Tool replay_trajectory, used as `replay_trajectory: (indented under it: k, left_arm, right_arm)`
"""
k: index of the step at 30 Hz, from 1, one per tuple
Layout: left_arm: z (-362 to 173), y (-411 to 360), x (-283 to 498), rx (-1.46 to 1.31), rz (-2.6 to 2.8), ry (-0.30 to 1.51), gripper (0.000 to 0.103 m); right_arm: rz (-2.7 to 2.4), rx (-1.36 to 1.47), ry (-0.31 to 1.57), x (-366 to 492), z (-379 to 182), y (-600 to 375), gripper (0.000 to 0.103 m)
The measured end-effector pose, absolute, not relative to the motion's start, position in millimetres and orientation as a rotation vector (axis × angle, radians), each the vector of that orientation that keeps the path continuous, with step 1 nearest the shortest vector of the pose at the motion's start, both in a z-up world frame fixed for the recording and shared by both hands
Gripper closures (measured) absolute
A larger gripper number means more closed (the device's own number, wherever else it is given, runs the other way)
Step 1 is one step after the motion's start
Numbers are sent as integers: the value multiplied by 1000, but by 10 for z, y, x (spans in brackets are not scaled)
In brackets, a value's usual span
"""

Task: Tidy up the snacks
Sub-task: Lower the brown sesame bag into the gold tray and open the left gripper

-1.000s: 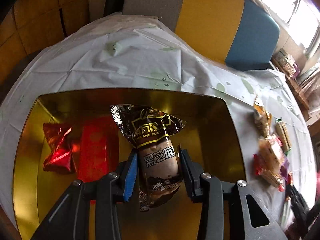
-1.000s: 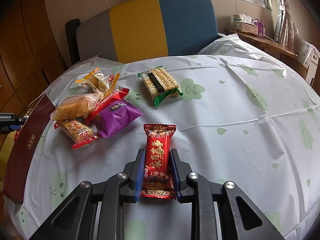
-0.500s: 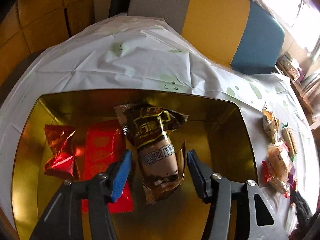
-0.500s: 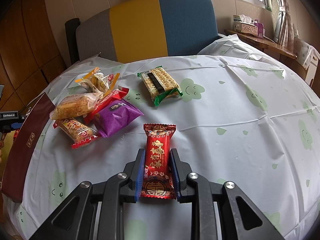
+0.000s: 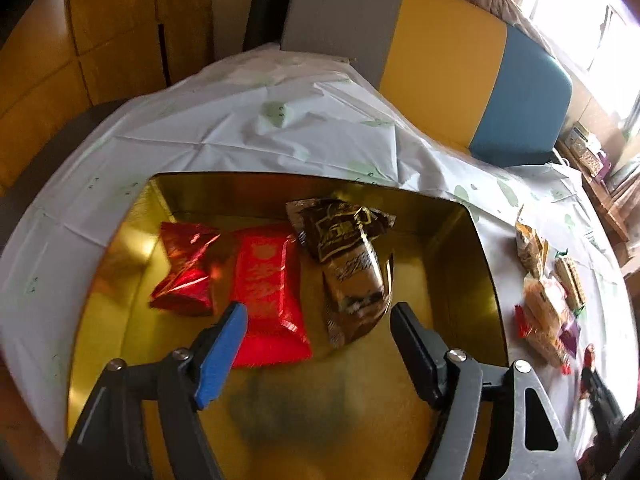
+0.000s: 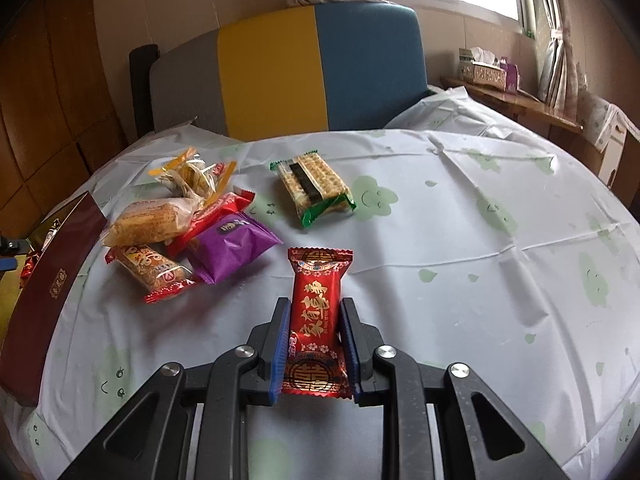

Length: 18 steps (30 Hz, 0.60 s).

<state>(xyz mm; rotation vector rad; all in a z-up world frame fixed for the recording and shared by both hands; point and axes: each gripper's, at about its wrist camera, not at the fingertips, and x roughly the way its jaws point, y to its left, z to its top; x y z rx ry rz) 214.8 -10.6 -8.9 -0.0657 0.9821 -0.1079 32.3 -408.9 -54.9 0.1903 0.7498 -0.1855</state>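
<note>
In the left wrist view a gold box [image 5: 460,264] holds a brown snack packet [image 5: 348,264], a flat red packet [image 5: 266,292] and a crinkled red packet [image 5: 186,268]. My left gripper [image 5: 318,312] hangs over the box, its jaws opening, pads clear of the brown packet, which lies just ahead of them. In the right wrist view my right gripper [image 6: 314,322] is shut on a red packet with gold characters [image 6: 316,312] just above the white tablecloth [image 6: 460,240].
A pile of snacks [image 6: 176,232] and a green-ended cracker pack [image 6: 314,188] lie on the cloth. The dark red box lid [image 6: 44,292] leans at the left. A grey, yellow and blue chair [image 6: 304,68] stands behind the table.
The left gripper let go of the brown packet, spread its jaws and drew back from it; the packet now lies in the box. The right gripper kept still, holding its red packet.
</note>
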Motion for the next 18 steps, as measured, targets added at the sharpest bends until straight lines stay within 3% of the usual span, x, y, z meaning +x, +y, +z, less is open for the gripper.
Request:
replay_trajectory:
  k: [18]
  left_arm:
    - [-4,38,1559,-22,-77,961,24]
  right_arm:
    - [-140,110,735,288,-314,-3656,79]
